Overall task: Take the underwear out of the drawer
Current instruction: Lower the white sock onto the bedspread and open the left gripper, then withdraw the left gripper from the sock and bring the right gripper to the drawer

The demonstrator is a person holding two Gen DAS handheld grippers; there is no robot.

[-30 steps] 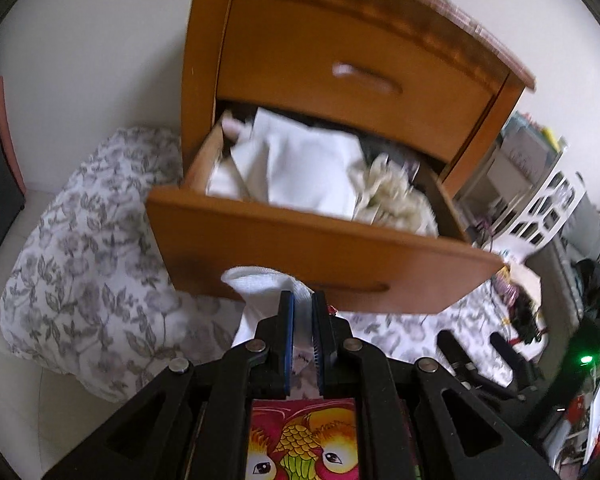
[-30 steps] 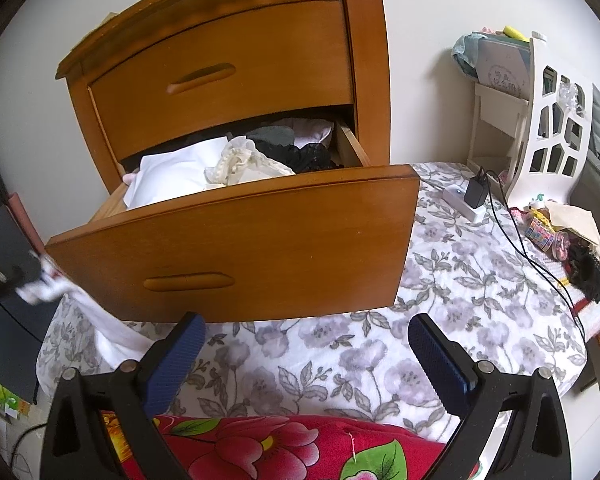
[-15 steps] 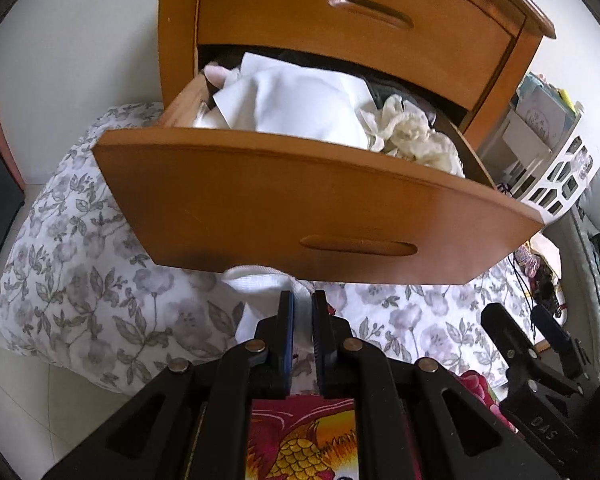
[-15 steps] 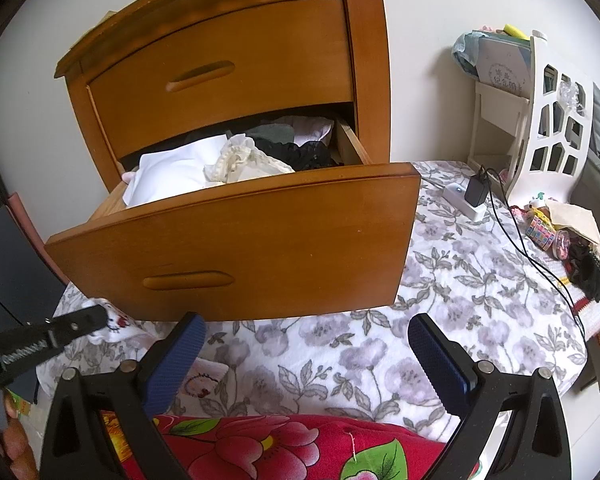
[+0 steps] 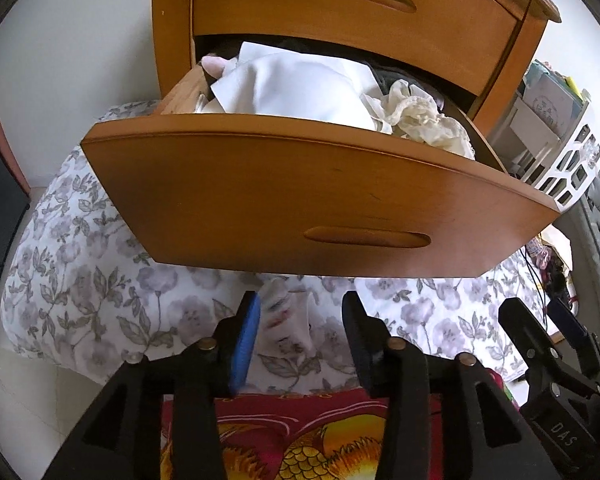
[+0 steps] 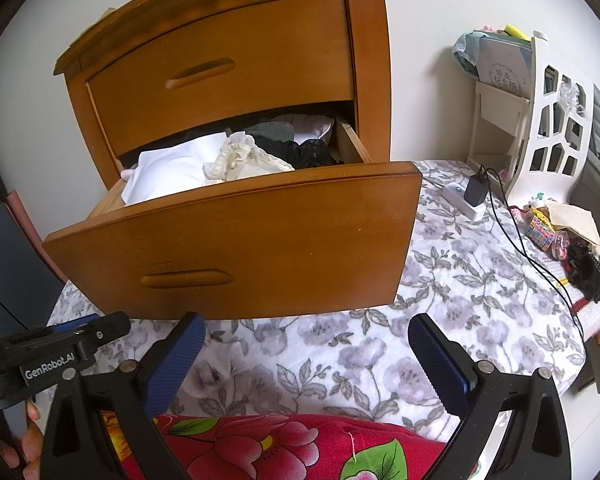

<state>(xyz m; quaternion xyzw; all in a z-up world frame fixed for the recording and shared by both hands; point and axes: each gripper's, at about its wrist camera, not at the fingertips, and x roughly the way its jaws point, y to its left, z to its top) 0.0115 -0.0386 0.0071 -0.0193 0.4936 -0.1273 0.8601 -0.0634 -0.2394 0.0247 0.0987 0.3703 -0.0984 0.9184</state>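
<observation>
The wooden drawer (image 5: 300, 200) (image 6: 240, 248) stands pulled out over the floral bedspread, holding a white cloth (image 5: 292, 84), a cream lace piece (image 6: 240, 160) and dark garments. A small white printed underwear (image 5: 284, 320) (image 6: 216, 372) lies on the bedspread below the drawer front. My left gripper (image 5: 302, 320) (image 6: 100, 328) hangs low over it, its jaws opening. The underwear lies between them, close to the left pad, and is not pinched. My right gripper (image 6: 308, 332) stands wide open over the bedspread with nothing between its fingers.
The upper drawer (image 6: 220, 68) is shut. A white cut-out rack (image 6: 556, 120) stands at the right, with a charger (image 6: 476, 192) and its cable across the bed. Small clutter (image 6: 572, 248) lies at the right edge. A red floral blanket (image 6: 280, 440) is nearest.
The left gripper sank toward the bed with the underwear, then its jaws parted and let the underwear go. The right gripper has not moved.
</observation>
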